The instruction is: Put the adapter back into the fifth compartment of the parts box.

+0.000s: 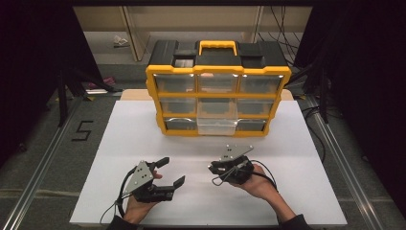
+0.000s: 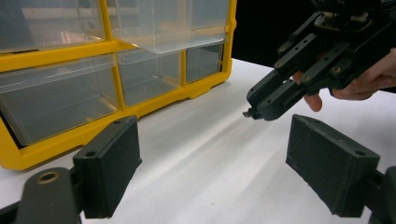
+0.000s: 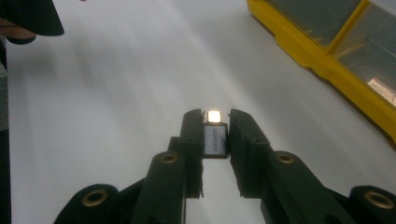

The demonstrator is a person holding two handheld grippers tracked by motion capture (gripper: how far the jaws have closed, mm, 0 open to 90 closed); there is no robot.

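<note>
Light falls from above onto the white bench (image 1: 143, 124), which reads bright and even in the high view while the surroundings at both sides sink into near black. The clear drawers of the yellow organizer (image 1: 218, 96) catch pale glare. In the right gripper view the metal tip of the small adapter (image 3: 215, 135) blows out to white, and the bench surface shows streaky blur. In the left gripper view the near pads (image 2: 109, 170) are soft, slightly out of focus.

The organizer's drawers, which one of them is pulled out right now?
The bottom-row middle drawer of the yellow organizer. Its clear front juts forward past the frame, while the other eight sit flush.
</note>
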